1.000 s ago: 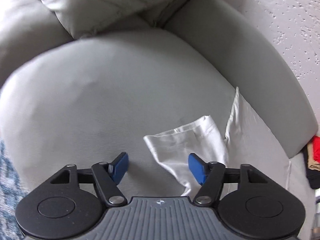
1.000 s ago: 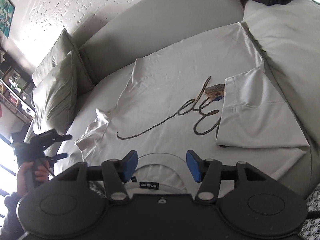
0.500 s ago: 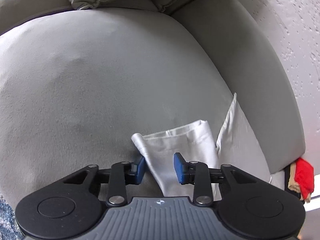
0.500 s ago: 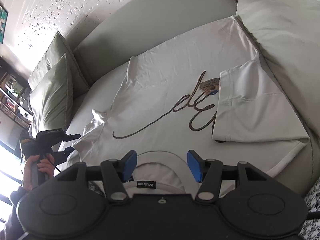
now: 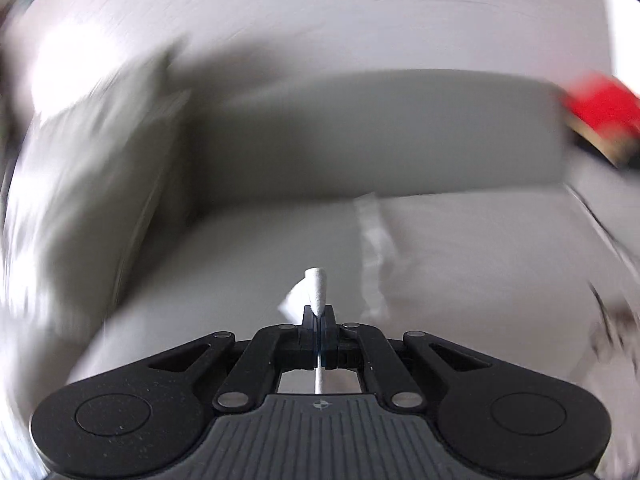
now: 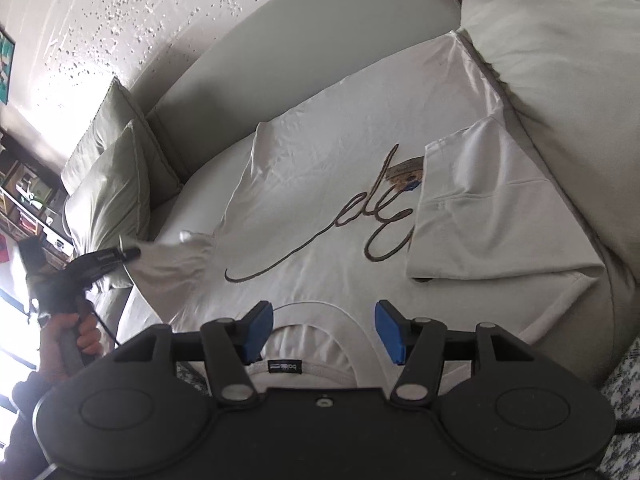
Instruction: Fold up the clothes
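We see almost everything past the black left gripper (image 5: 319, 316) smeared with blur. A blurry red thing (image 5: 604, 110) is cut off at the edge. The white printed T-shirt's (image 6: 340, 184) collar hides behind the right gripper (image 6: 323, 332).

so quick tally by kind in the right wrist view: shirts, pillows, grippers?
White T-shirt: 1
Pillows: 2
Grippers: 2, left gripper, right gripper
Total: 5

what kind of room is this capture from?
Most likely a home living room. A white T-shirt lies spread on a grey sofa with loose cushions; cluttered shelves and a framed picture on the textured wall sit at the left edge.
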Demonstrator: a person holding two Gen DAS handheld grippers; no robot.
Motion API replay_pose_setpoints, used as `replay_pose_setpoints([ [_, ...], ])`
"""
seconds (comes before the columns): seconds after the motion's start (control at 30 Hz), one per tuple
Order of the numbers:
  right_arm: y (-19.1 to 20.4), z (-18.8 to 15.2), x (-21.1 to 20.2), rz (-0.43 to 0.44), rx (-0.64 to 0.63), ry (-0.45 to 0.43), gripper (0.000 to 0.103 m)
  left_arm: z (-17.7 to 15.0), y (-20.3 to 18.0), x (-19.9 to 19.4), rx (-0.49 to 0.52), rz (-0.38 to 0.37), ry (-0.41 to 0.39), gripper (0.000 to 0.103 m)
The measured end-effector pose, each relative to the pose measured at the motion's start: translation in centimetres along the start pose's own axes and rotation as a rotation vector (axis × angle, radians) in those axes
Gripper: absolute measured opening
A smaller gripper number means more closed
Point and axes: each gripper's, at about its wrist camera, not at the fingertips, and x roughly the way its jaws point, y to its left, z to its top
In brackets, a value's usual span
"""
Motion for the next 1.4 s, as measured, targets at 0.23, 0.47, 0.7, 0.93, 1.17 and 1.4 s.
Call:
replay_pose_setpoints([
  [0.23,-1.4,0.0,-0.9,0.024,0.047,-0.003,0.059,-2.7,-8.7,-1.0,0.392,-0.126,0.114,0.015],
  [0.47,-2.7,0.1,-1.8,0.027,0.065,-0.029,0.063,-3.8,-4.1,-3.5,0.161,-0.208,0.197,0.059],
  [0.7,-3.4,-0.2,-0.9,0.065,0.109,-0.001,0.063,-5.9,1.7,-0.9,-0.268,-0.258,0.31,0.05],
  [0.93,-2.8,-0.3,-1.2,0.071,0.092,-0.005,0.063,-8.2,7.2,2.3,-0.703,-0.315,0.433,0.037],
  [1.17,-3.1,-0.4,-1.4,0.054,0.102,-0.015,0.063,-7.0,6.1,1.8,-0.619,-0.21,0.467,0.001],
  [1.4,-3.9,0.7,-2.2,0.008,0.086,-0.075,0.063,-4.5,3.1,-2.6,-0.379,-0.052,0.314,0.021],
])
